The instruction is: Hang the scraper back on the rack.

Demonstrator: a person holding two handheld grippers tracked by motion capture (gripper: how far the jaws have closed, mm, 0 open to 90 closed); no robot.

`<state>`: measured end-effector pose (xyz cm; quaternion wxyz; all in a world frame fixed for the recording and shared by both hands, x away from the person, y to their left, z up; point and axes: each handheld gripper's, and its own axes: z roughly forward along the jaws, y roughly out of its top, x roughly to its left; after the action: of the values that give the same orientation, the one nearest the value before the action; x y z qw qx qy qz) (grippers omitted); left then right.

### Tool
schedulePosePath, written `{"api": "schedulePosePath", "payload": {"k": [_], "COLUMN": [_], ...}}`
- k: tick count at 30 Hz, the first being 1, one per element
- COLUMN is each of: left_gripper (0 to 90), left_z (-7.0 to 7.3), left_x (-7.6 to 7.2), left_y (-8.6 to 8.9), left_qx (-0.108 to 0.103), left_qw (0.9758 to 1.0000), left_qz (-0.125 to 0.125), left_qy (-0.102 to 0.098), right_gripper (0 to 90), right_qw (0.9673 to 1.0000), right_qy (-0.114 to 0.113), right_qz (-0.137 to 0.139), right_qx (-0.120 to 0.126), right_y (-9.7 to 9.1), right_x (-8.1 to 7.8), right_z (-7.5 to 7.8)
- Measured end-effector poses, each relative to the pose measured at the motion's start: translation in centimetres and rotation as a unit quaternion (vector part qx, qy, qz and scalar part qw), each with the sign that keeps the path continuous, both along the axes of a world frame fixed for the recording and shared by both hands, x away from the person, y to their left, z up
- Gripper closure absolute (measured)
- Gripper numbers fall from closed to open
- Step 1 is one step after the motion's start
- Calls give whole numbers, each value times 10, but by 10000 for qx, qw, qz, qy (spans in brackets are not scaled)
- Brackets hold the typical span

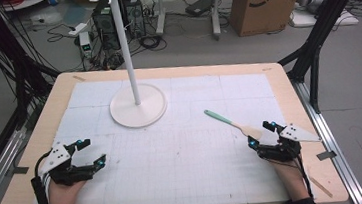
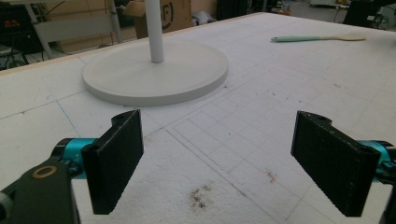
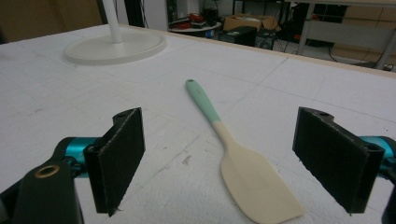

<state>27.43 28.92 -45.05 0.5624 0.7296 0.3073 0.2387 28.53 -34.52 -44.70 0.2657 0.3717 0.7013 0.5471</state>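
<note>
Both hands rest low on the near edge of the table, wrists straight, grippers pointing forward. The left gripper sits at the near left corner, jaws spread apart with nothing between them. The right gripper sits at the near right, jaws spread apart, with the wide blade of the spatula lying flat on the mat between them, untouched. Count: one spatula, one white stand, two grippers.
</note>
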Motion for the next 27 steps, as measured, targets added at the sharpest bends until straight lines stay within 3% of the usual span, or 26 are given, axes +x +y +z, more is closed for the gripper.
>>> {"api": "schedulePosePath", "payload": {"k": [4, 8, 16, 19, 21, 22, 25, 27], "left_gripper": [175, 175, 174, 174, 174, 174, 175, 174], "left_z": [0, 0, 0, 0, 0, 0, 0, 0], "left_x": [0, 0, 0, 0, 0, 0, 0, 0], "left_y": [0, 0, -1, -1, -1, -1, -1, -1], "left_qx": [4, 20, 50, 52, 52, 49, 51, 55], "left_qw": [10000, 10000, 10000, 10000, 10000, 10000, 10000, 10000], "left_qz": [9, 9, 13, 14, 12, 9, 9, 10], "left_qy": [-9, -4, -20, -21, -20, -19, -14, -16], "right_gripper": [162, 162, 199, 233, 281, 281, 337, 417], "right_qw": [9999, 9998, 9975, 9950, 9912, 9912, 9871, 9817], "right_qy": [-7, -64, 299, 475, 632, 632, 837, 1013], "right_qz": [59, 162, 520, 633, 709, 709, 774, 898], "right_qx": [100, -52, -375, -614, -921, -921, -1128, -1342], "right_y": [-3, -3, 5, 12, 18, 18, 22, 28], "right_x": [2, 6, 37, 52, 65, 65, 76, 83], "right_z": [2, 8, 23, 24, 21, 21, 16, 13]}}
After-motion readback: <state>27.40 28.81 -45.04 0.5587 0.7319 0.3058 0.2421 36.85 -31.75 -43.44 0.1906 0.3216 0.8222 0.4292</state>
